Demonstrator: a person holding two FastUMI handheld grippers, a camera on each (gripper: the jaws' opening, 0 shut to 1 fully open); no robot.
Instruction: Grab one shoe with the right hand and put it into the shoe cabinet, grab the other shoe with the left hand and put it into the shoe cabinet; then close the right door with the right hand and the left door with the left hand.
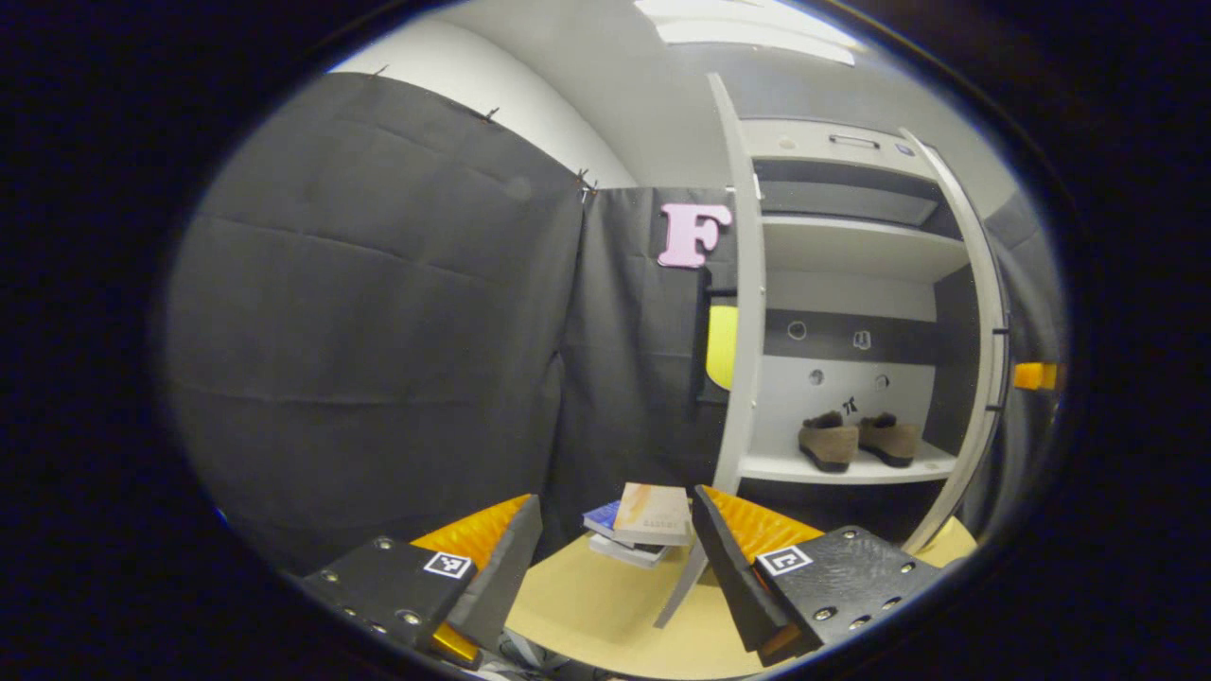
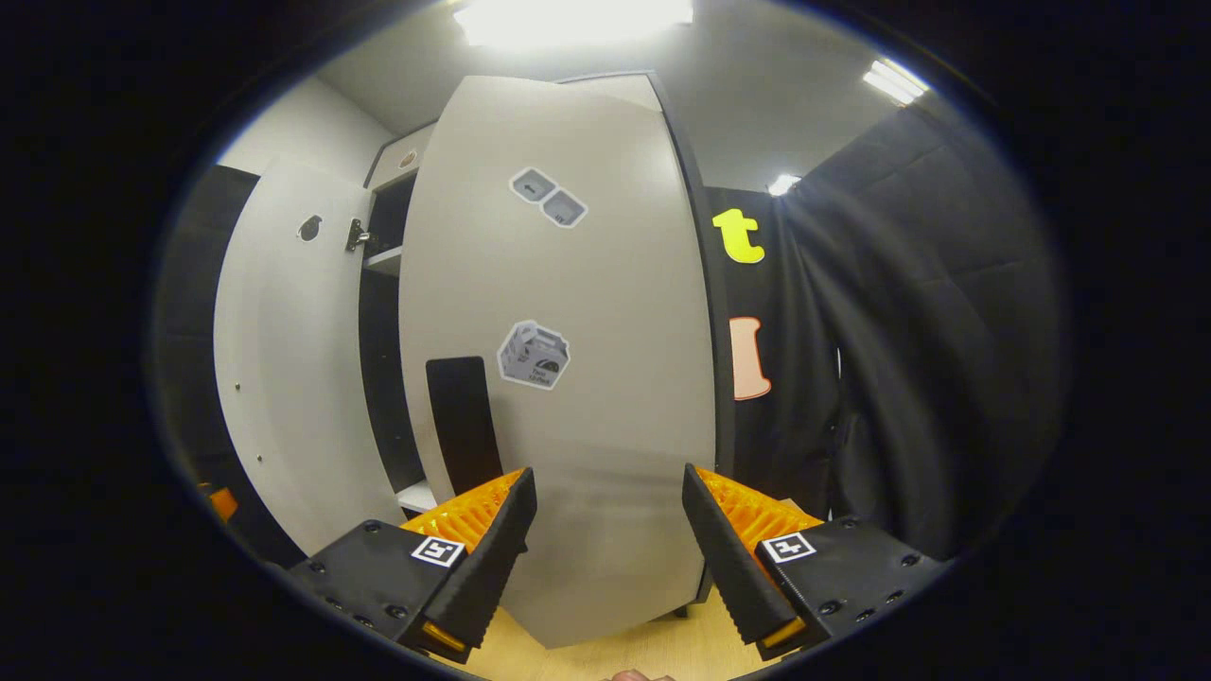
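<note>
Two brown shoes (image 1: 828, 443) (image 1: 889, 438) stand side by side on the lower shelf (image 1: 785, 465) of the white shoe cabinet in the left gripper view. Its left door (image 1: 747, 331) shows edge-on and swung out, and the right door (image 1: 984, 359) also stands ajar. My left gripper (image 1: 615, 567) is open and holds nothing, well short of the cabinet. In the right gripper view the right door's outer face (image 2: 568, 397) with a dark handle (image 2: 464, 426) is close ahead. My right gripper (image 2: 605, 558) is open in front of it; I cannot tell whether it touches.
A stack of books (image 1: 643, 520) lies on the tan surface (image 1: 596, 605) by the foot of the left door. The left door's inner face (image 2: 284, 378) stands to the left of a dark gap (image 2: 383, 359). Black cloth walls (image 1: 378, 331) surround the cabinet.
</note>
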